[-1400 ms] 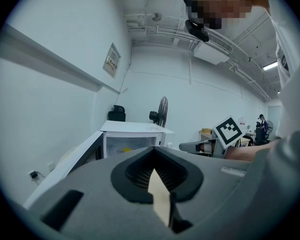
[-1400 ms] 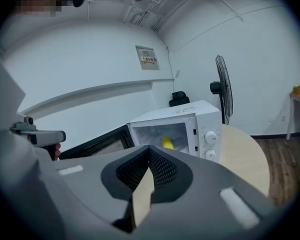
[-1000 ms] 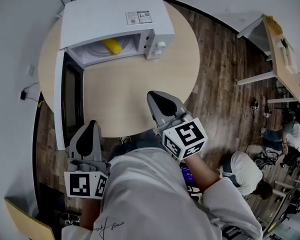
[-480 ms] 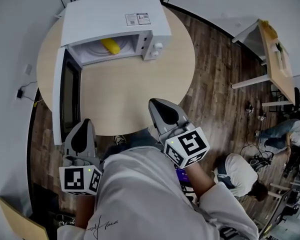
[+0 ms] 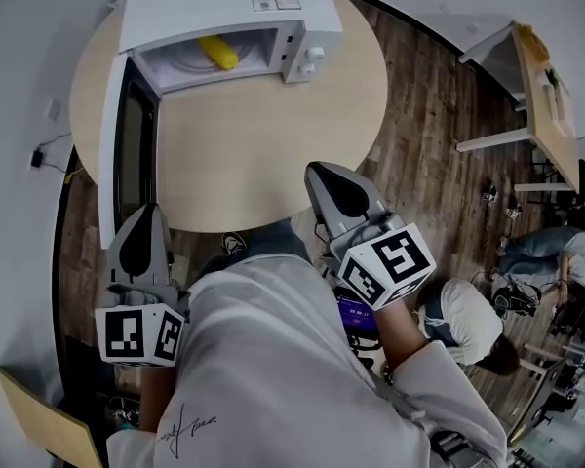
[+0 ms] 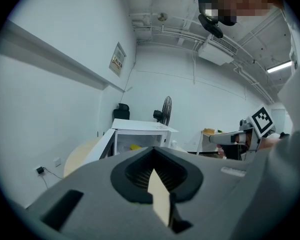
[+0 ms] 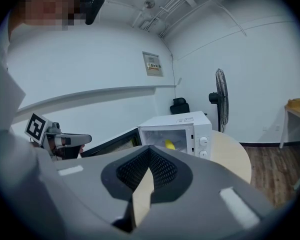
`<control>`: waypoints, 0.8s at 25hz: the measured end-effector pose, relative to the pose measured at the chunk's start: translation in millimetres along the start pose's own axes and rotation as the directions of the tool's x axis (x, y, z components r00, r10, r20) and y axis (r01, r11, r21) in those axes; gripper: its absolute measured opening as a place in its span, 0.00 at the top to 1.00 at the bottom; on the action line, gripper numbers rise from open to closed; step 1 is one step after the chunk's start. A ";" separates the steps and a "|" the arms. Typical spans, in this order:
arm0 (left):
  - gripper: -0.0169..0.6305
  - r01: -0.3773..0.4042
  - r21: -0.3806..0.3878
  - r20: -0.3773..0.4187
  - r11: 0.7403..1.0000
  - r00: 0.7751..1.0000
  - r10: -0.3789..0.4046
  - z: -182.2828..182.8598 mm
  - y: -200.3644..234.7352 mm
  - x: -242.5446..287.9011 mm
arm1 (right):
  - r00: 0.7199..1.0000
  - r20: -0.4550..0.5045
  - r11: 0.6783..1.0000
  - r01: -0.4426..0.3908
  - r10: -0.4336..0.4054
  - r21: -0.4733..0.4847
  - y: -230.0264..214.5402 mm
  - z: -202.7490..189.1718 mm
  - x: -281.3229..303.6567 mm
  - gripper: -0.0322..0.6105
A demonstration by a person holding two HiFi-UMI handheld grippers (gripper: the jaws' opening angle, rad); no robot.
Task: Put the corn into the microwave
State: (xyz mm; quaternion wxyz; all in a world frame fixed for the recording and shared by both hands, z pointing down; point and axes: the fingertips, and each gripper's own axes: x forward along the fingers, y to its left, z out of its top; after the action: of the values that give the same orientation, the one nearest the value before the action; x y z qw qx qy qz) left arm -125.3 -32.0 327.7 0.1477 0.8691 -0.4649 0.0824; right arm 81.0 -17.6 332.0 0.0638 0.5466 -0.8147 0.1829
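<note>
The yellow corn (image 5: 217, 52) lies inside the white microwave (image 5: 214, 3) at the far side of the round table (image 5: 253, 135). Its door (image 5: 127, 154) stands swung wide open to the left. My left gripper (image 5: 147, 211) is shut and empty, off the table's near-left edge beside the door's end. My right gripper (image 5: 314, 169), also shut and empty, hovers at the table's near-right edge. The left gripper view shows the shut gripper (image 6: 152, 149) with the corn (image 6: 135, 147) far ahead. The right gripper view shows that gripper (image 7: 149, 150), the corn (image 7: 169, 144) and the microwave (image 7: 177, 121).
The open door juts out over the table's left side. People (image 5: 473, 325) sit on the wooden floor at the right among cables. A wooden desk (image 5: 546, 96) stands at the upper right. A fan (image 7: 220, 101) stands behind the table.
Both grippers have drawn back a little from the microwave toward my body and stayed shut. The corn has not moved.
</note>
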 end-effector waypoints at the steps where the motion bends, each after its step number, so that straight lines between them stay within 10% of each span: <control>1: 0.99 -0.003 -0.001 0.001 1.000 1.000 0.003 0.1 1.0 -1.4 | 1.000 0.001 1.000 -0.003 0.003 -0.002 0.9 0.4 -0.6 0.93; 20: 0.99 0.038 -0.002 -0.002 0.999 0.999 -0.038 1.1 3.0 12.7 | 0.999 -0.032 0.999 0.013 -0.014 -0.033 -1.0 -0.6 5.2 0.93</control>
State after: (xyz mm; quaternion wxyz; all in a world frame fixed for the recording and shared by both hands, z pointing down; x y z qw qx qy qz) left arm -120.8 -43.9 330.8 0.1504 0.8776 -0.4480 0.0799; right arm 79.8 -22.3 334.3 0.0870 0.5478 -0.8128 0.1780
